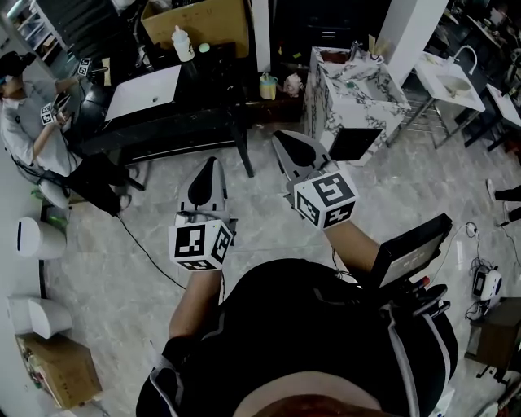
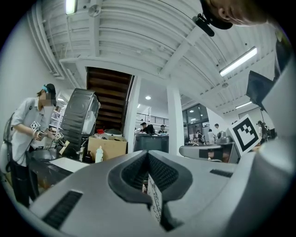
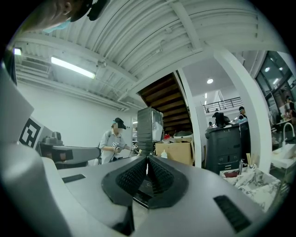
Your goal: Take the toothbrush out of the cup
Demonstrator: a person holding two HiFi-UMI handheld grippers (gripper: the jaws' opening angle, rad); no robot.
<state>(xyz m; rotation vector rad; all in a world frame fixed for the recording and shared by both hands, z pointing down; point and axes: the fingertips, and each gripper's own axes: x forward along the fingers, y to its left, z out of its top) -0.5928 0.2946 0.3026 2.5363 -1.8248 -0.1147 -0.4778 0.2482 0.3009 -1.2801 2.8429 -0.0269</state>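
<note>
In the head view both grippers are held level over the grey floor, side by side. My left gripper (image 1: pixel 210 162) is shut with nothing in it, and its jaws meet in the left gripper view (image 2: pixel 148 155). My right gripper (image 1: pixel 285 137) is also shut and empty, its jaws closed together in the right gripper view (image 3: pixel 147 159). Ahead stands a marble-patterned counter (image 1: pixel 352 91) with small items on top. A pale yellow cup (image 1: pixel 268 85) sits to its left. I cannot make out a toothbrush.
A black table (image 1: pixel 175 114) with a white board (image 1: pixel 146 91), a white bottle (image 1: pixel 182 42) and a cardboard box (image 1: pixel 195 20) stands ahead on the left. A person (image 1: pixel 28 122) works beside it. A white sink (image 1: pixel 452 81) is at the far right; a cable (image 1: pixel 142 252) crosses the floor.
</note>
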